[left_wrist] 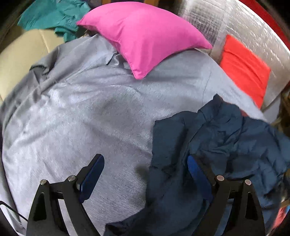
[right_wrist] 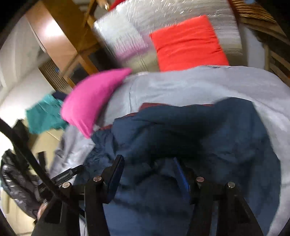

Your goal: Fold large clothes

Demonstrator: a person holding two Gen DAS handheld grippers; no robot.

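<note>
We hold a tool in each hand over a bed covered by a grey blanket [left_wrist: 76, 112]. A crumpled navy garment [left_wrist: 217, 138] lies on it, near a pink pillow [left_wrist: 145, 36] and an orange one [left_wrist: 244, 72]. The left tool [left_wrist: 145, 174] gapes wide, gripping nothing – one finger over the garment. The right tool [right_wrist: 150, 174] stands partly open above the cloth, pads clear.

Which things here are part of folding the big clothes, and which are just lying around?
Part of the job: navy garment, left gripper, right gripper, grey bedspread as the work surface.

Lying about: pink pillow, red cushion, teal cloth.
</note>
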